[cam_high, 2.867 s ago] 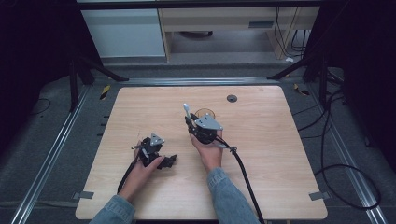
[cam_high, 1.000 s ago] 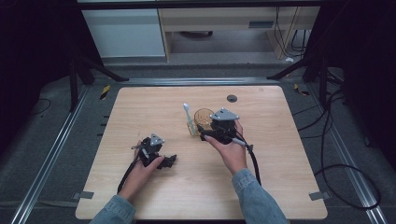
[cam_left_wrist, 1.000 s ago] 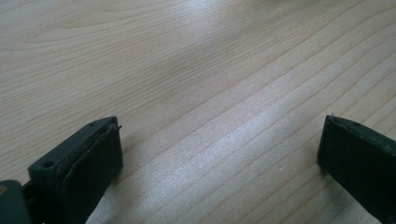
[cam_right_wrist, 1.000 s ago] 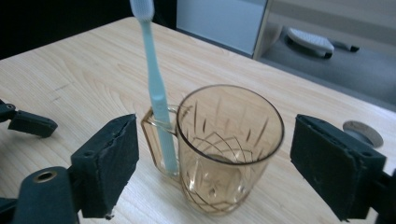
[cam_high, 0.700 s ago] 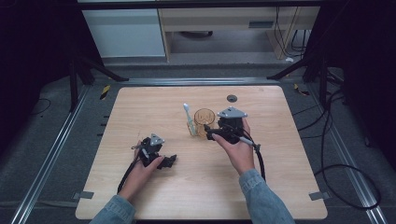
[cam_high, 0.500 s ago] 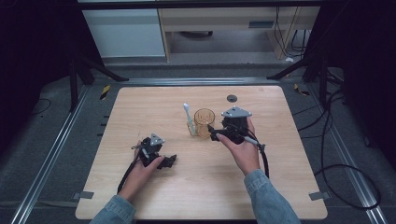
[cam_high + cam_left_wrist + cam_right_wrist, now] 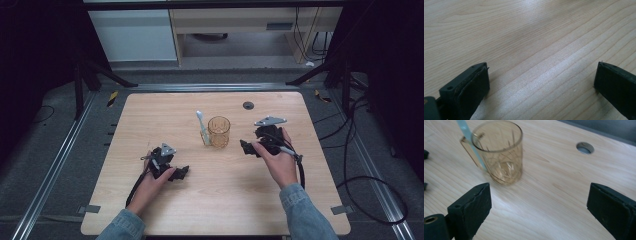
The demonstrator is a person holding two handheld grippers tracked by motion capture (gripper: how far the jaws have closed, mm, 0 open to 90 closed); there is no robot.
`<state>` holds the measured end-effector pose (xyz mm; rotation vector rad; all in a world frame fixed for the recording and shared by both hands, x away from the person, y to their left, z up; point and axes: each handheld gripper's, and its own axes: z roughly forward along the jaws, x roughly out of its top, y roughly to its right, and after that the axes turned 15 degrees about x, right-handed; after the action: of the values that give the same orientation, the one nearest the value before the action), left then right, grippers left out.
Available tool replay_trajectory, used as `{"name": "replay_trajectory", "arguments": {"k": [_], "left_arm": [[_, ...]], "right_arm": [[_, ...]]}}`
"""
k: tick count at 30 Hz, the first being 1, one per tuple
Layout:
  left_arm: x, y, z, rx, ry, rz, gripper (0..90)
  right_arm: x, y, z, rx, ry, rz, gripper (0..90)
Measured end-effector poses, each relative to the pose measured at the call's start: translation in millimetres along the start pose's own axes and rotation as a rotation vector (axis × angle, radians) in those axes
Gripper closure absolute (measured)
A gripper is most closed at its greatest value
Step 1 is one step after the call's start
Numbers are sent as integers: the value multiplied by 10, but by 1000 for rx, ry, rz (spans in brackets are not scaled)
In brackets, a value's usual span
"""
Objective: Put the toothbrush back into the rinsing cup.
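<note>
Resting on a pale wooden table (image 7: 150, 110), amber cup (image 7: 219, 131) holding toothbrush (image 7: 201, 125), dark room, both hand-held grippers' jaws apart, empty.

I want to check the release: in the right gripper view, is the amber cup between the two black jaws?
No, the amber cup stands upright on the table beyond the left jaw, and only bare wood lies between the wide-open jaws of the right gripper.

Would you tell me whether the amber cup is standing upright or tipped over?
Upright: the amber cup stands on its base on the table, rim up, with a toothbrush leaning at its side.
</note>
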<state>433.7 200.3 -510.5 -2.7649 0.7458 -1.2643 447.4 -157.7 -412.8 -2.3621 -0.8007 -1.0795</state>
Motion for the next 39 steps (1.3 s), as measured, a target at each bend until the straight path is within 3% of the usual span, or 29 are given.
{"name": "replay_trajectory", "arguments": {"k": [7,13,24,35,39], "left_arm": [[0,0,0,0,0,0,0],[0,1,0,0,0,0,0],[-1,2,-1,1,0,0,0],[-1,2,-2,1,0,0,0],[-1,3,-2,1,0,-1,0]], "right_arm": [[-278,175,-172,-31,-51,37,65],[-576,254,-280,-49,-51,95,77],[-1054,404,-206,-62,-73,180,78],[-1217,513,-117,-91,-50,226,70],[-1221,484,-63,-115,-48,193,54]]}}
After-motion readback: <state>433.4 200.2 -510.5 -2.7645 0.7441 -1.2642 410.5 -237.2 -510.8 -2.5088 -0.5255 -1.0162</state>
